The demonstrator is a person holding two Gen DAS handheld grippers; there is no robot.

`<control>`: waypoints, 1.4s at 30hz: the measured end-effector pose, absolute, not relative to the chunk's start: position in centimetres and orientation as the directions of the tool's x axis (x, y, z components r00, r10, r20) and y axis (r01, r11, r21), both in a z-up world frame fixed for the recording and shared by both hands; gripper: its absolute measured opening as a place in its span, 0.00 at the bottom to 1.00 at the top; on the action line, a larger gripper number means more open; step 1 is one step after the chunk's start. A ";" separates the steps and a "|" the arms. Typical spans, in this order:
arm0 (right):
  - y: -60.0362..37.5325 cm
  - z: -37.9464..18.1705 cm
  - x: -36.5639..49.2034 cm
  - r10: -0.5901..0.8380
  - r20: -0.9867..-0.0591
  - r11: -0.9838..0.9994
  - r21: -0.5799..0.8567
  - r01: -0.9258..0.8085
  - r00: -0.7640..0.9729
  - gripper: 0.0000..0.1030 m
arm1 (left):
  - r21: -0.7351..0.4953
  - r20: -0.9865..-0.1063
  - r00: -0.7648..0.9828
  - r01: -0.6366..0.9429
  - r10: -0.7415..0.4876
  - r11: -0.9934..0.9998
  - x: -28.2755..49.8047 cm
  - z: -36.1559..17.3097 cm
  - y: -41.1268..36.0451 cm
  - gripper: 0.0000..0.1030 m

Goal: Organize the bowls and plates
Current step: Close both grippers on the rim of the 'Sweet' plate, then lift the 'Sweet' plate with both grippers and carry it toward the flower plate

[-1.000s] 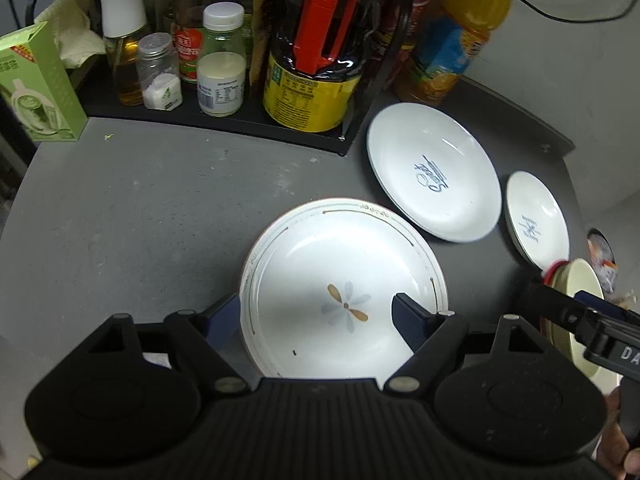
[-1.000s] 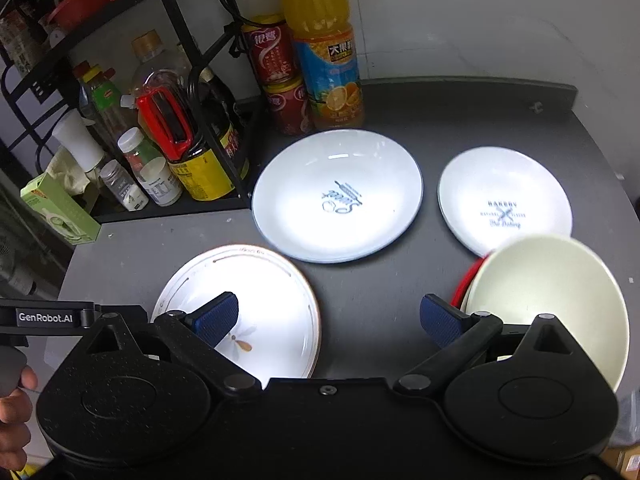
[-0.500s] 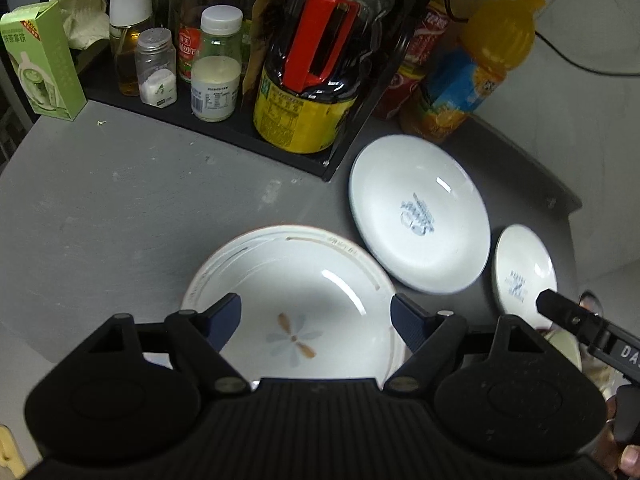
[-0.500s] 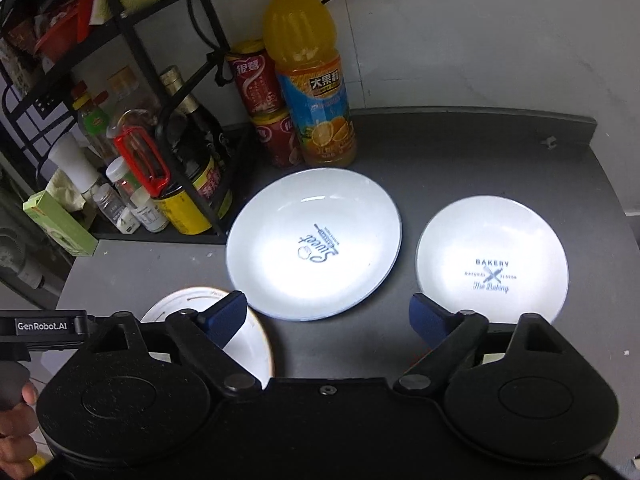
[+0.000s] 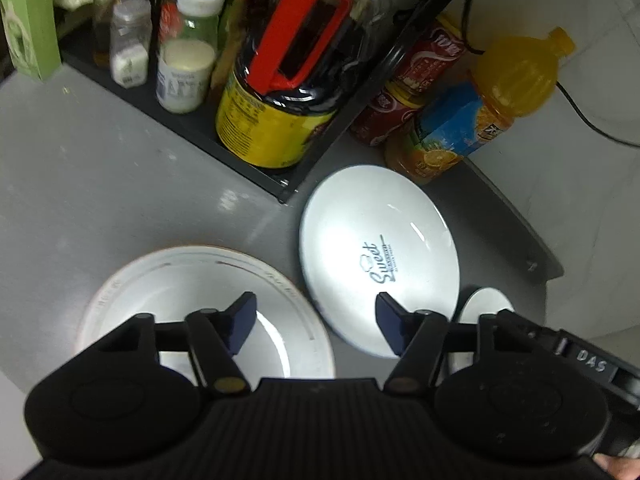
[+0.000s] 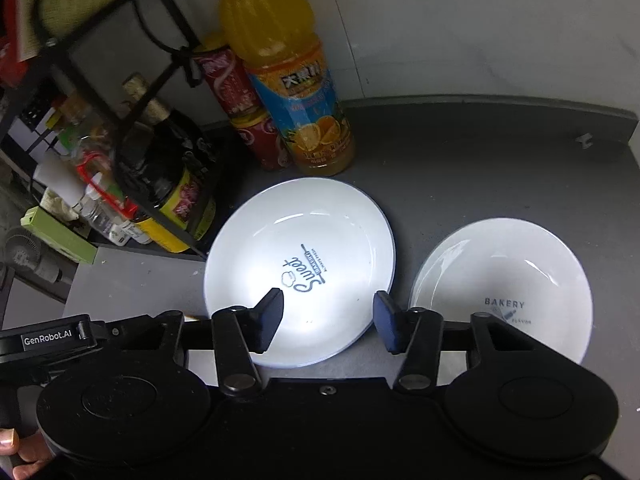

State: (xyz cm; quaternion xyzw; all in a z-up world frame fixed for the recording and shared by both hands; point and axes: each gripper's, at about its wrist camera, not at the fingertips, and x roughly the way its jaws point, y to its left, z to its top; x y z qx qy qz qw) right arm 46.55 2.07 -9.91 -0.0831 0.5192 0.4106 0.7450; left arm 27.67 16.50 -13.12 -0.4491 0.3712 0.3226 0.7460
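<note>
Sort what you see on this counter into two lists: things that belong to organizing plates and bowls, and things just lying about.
Job: Sweet plate; Bakery plate; rimmed plate.

Lying about: juice bottle; cans; rack; sauce jug; green box.

Both grippers [image 5: 312,322] [image 6: 328,320] narrower, nearer rack [image 5: 280,188]

Three white plates flat on the grey counter: "Sweet" plate [image 6: 298,268] between "Bakery" plate [image 6: 504,280] and brown-rimmed plate [image 5: 192,288].
</note>
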 end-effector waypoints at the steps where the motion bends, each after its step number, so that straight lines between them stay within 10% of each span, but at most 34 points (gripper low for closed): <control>1: 2.3 -10.0 46.9 0.522 -0.845 0.650 0.303 -0.697 0.120 0.46 | -0.441 -0.838 0.525 -0.813 0.150 0.379 28.0 -13.2 16.7 0.54; 42: 8.0 -20.2 53.7 0.384 -0.922 0.773 0.292 -0.563 0.050 0.20 | -0.465 -0.865 0.489 -0.865 0.109 0.191 33.5 -22.9 22.5 0.14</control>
